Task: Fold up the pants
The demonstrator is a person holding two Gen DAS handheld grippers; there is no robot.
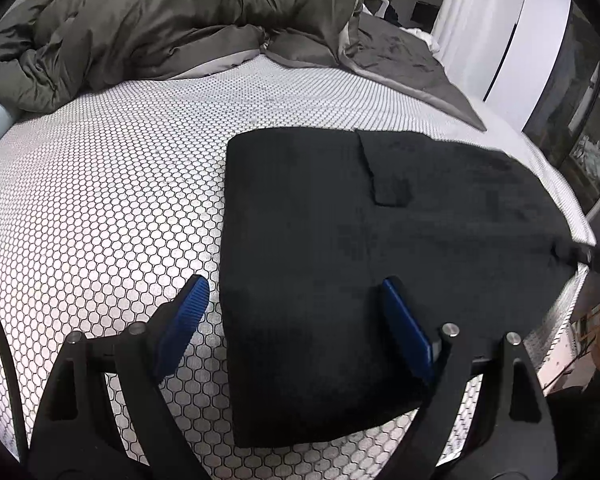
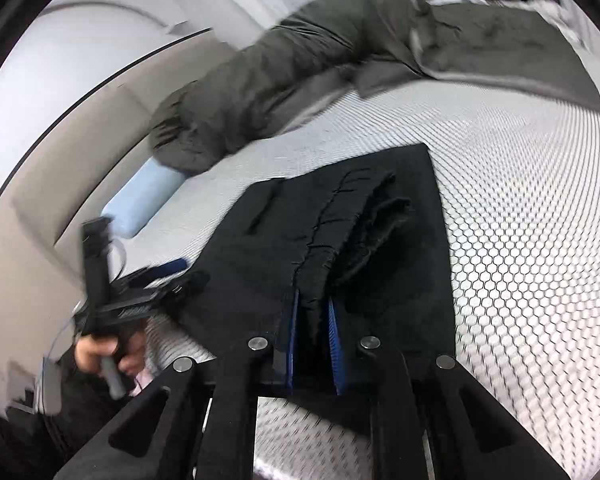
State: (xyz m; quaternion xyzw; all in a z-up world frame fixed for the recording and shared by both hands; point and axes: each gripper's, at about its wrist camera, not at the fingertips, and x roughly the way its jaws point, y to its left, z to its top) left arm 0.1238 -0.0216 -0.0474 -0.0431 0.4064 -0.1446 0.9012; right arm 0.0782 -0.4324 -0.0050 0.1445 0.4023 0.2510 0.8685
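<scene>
Black pants lie folded into a broad rectangle on the honeycomb-patterned mattress. My left gripper is open just above the pants' near left edge, with one blue pad over the mattress and the other over the cloth. Nothing is between its fingers. In the right wrist view my right gripper is shut on a bunched, gathered edge of the pants, which is lifted a little off the layer below. A hand holds the left gripper's handle at the lower left.
A rumpled grey-green duvet is piled across the far side of the bed, with a dark grey blanket beside it. A light blue pillow lies near the beige wall. The mattress edge drops off on the right.
</scene>
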